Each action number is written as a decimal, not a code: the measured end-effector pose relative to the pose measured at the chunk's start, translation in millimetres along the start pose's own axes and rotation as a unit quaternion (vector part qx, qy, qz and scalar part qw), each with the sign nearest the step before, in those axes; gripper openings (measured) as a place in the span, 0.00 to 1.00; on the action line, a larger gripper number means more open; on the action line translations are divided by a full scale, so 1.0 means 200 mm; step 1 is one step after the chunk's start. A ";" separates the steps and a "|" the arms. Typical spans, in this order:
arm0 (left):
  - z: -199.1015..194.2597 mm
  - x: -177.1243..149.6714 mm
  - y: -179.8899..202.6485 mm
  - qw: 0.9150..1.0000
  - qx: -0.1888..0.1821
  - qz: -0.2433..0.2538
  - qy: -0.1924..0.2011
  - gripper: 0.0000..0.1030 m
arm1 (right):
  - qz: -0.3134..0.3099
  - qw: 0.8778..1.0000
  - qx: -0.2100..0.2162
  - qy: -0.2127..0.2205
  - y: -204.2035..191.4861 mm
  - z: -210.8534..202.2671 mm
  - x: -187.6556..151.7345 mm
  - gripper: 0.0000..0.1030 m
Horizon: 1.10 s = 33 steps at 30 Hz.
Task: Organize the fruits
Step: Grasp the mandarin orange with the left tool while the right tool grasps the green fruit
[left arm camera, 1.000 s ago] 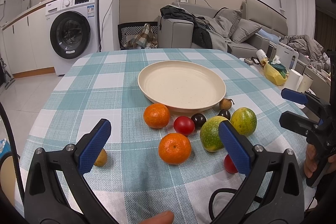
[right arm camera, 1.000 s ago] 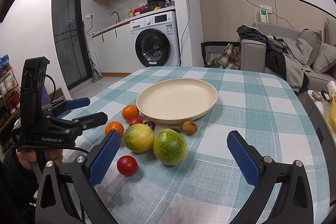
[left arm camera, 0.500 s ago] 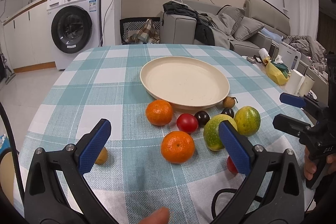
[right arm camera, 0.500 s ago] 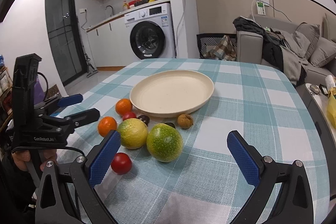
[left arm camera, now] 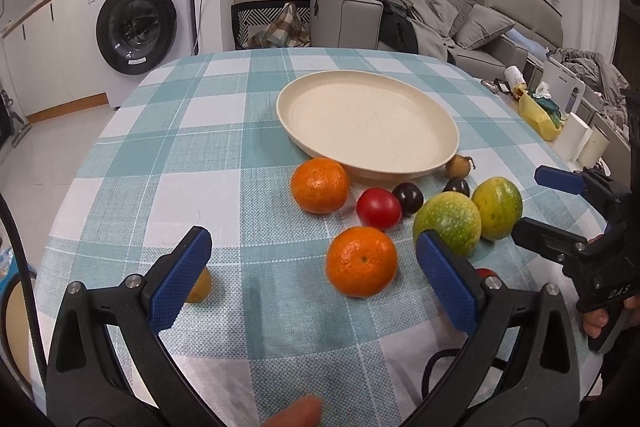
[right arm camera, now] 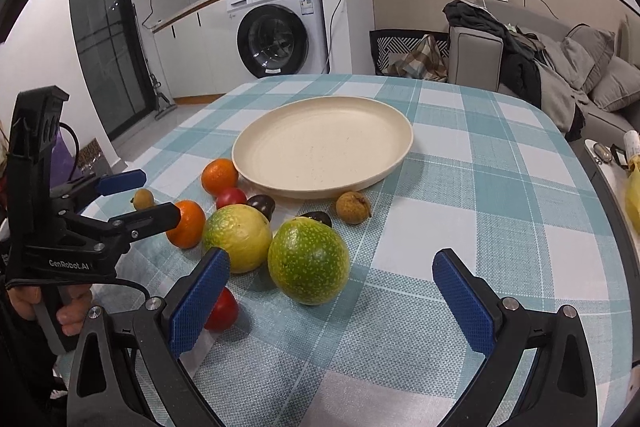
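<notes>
An empty cream plate (left arm camera: 440, 123) (right arm camera: 400, 131) sits mid-table. In front of it lie two oranges (left arm camera: 361, 261) (left arm camera: 319, 184), a red tomato (left arm camera: 378, 208), two dark plums (left arm camera: 407, 198), two large green-yellow fruits (left arm camera: 447, 223) (right arm camera: 307, 261), a brown longan (right arm camera: 353, 207), a second tomato (right arm camera: 222, 310) and a small yellow fruit (left arm camera: 199, 286). My left gripper (left arm camera: 314, 279) is open and empty, the near orange between its fingers' line. My right gripper (right arm camera: 332, 301) is open and empty just before the nearer green fruit.
The checked tablecloth (left arm camera: 208, 163) covers a rounded table. A washing machine (left arm camera: 140, 23) and a sofa (left arm camera: 400, 23) stand beyond it. A side surface with a yellow bag (left arm camera: 540, 115) and cups lies at the right.
Both grippers have moved forward and lower toward the fruit, which now looks larger and nearer. Both stay open; nothing was taken hold of.
</notes>
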State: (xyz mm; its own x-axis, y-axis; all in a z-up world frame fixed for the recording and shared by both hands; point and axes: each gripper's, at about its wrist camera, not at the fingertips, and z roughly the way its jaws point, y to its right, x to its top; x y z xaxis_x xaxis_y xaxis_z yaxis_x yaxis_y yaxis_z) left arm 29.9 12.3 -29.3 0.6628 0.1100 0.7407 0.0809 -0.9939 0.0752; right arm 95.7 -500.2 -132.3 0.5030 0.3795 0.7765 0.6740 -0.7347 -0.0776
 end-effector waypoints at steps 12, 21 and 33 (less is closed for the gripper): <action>0.07 0.01 -0.03 0.999 0.002 -0.004 -0.038 0.99 | 0.015 0.998 0.002 -0.060 0.02 0.13 0.00 1.00; 0.11 0.01 -0.01 0.998 -0.018 0.000 -0.054 0.96 | 0.023 0.996 0.010 -0.082 0.01 0.18 0.00 0.88; 0.14 0.00 0.04 0.996 -0.055 0.017 -0.068 0.66 | 0.024 0.996 0.023 -0.084 0.01 0.18 0.00 0.76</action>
State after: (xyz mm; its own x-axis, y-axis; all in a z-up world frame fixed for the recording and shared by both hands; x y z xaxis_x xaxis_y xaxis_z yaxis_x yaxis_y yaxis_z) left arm 50.6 5.2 -47.4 0.7585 0.0698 0.6480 -0.0203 -0.9912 0.1305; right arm 116.1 -481.5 -155.0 0.6151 0.4363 0.6568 0.6695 -0.7289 -0.1428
